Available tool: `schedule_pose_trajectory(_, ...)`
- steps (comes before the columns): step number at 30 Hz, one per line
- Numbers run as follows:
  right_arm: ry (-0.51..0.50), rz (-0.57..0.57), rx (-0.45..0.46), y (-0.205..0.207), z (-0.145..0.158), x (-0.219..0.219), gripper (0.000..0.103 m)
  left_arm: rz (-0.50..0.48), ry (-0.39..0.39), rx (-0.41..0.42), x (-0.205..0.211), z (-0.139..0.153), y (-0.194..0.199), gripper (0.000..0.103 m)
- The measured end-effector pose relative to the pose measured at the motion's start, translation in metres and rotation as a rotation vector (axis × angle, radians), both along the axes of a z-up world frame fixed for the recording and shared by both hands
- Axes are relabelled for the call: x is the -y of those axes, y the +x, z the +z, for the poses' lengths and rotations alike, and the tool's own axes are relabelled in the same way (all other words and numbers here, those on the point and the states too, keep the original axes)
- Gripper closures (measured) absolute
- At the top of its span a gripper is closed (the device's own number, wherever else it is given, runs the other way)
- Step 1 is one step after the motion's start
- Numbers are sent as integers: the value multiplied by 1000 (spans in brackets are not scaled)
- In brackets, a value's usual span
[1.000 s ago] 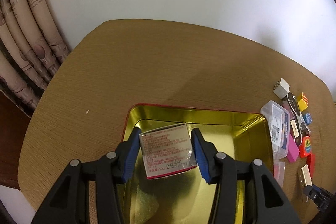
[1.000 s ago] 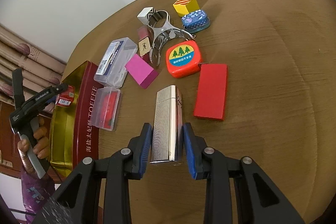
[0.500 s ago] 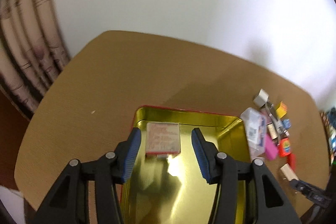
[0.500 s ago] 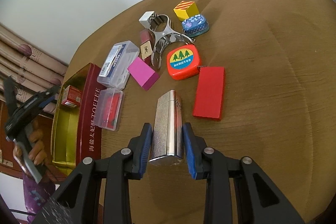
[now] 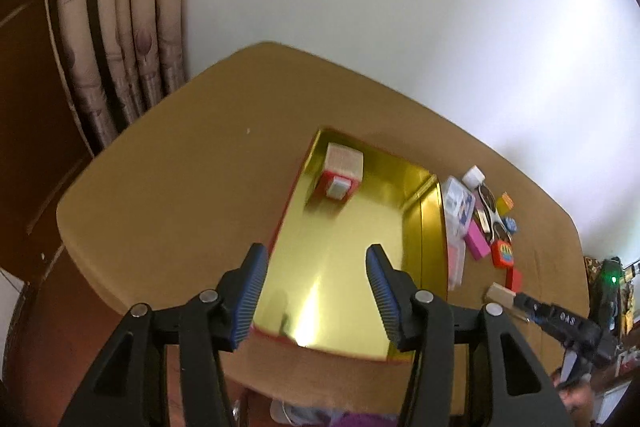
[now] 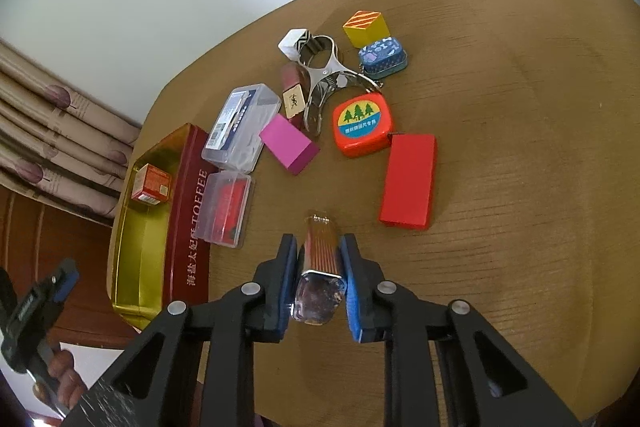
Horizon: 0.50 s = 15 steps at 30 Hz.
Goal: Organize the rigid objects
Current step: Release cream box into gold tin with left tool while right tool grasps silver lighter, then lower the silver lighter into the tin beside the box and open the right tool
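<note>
silver ridged lighter (image 6: 320,267): pinched in right gripper (image 6: 318,285), jaws just closing, tilted off table (image 6: 520,147); left gripper (image 5: 316,293): spread, empty, over gold tin (image 5: 424,227); red carton (image 5: 340,173): inside tin's far corner

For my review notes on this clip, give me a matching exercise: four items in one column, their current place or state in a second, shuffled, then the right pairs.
Items:
1. small red carton
2. ribbed metal case
3. left tool
4. pink block

Places or states:
A. open, nothing between its pads
B. lying on the table beside a clear plastic box
C. clamped in the right tool
D. inside the gold tin, at its far end

Pairs: 1-D, 2-C, 3-A, 4-B
</note>
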State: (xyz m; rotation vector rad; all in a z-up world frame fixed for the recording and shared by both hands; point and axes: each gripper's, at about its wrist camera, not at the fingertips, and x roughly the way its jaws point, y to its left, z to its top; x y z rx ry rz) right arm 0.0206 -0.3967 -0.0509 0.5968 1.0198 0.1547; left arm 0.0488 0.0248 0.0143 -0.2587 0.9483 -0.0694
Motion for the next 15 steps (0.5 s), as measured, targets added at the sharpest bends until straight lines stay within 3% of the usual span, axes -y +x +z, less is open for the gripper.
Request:
schedule_pose_trajectory(9, 81, 25, 1, -4, 13, -10, 84, -58, -14, -57, 27, -21, -23, 51)
schedule_pose_trajectory(15, 92, 94, 64, 10, 55, -42, 84, 3, 83, 51, 27, -10, -34, 51)
